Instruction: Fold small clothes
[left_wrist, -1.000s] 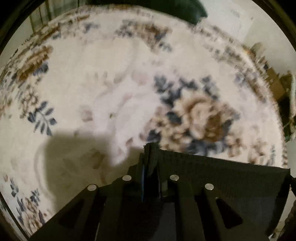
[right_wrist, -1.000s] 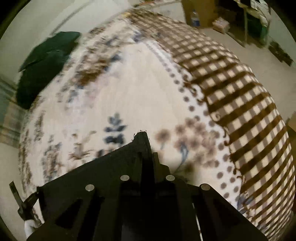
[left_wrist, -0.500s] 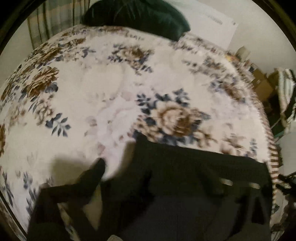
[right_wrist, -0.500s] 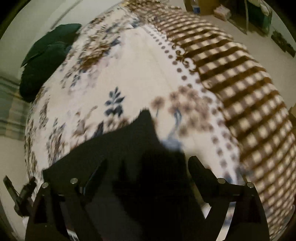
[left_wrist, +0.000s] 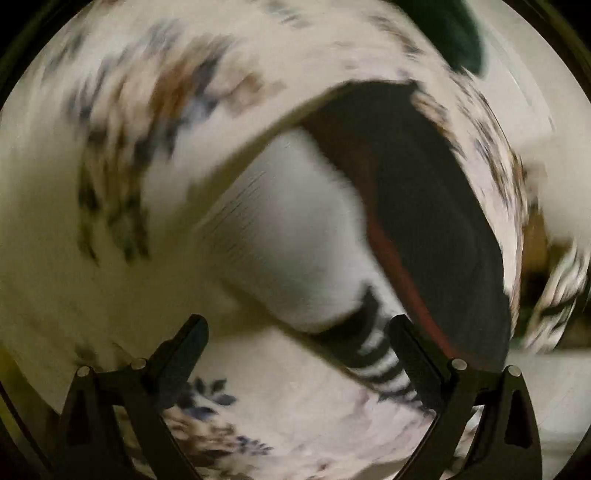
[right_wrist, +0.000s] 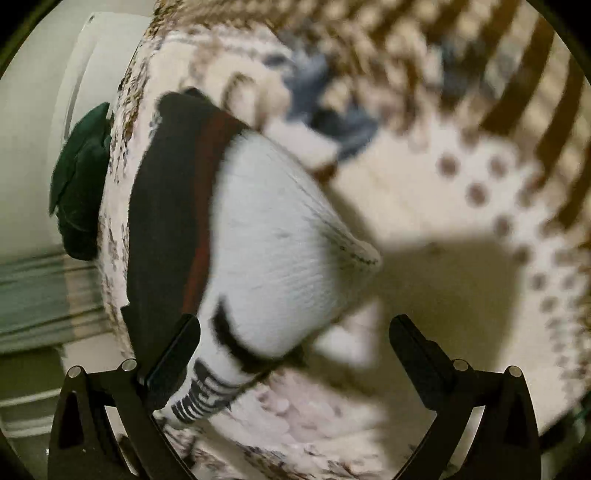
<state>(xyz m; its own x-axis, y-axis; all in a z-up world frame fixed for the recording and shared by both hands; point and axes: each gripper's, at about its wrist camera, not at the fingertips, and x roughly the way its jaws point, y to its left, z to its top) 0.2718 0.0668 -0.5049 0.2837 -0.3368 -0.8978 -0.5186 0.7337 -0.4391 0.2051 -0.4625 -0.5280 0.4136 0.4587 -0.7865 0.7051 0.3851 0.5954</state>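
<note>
Both grippers are standing wide open w/ nothing between the fingers. The left gripper (left_wrist: 297, 325) is hanging over the floral blanket (left_wrist: 110, 166) on what looks like a bed, and the right gripper (right_wrist: 295, 325) is doing the same from the other side.

The task items are lying on the blanket just ahead of both grippers: a white sock (right_wrist: 280, 251) w/ a black band and lettering near its cuff (right_wrist: 207, 391), resting partly on top of a folded black garment (right_wrist: 162, 206) that is showing a red stripe along the edge where the sock overlaps it. In the left view the white sock (left_wrist: 291, 236) is sitting left of the black garment (left_wrist: 436, 229), striped cuff pointing toward the right finger. That view is heavily motion-blurred, so finer detail is not readable.

Judgement: the black piece is probably lying flat as a finished fold, and the sock is on it as the next item, close enough for both grippers to reach opposite ends. Open jaws suit lining up a pinch at toe and cuff. Risk: pinching the black layer along w/ the sock where they are overlapping.

A dark green cloth (right_wrist: 81, 184) is lying at the far edge of the blanket, well apart.
</note>
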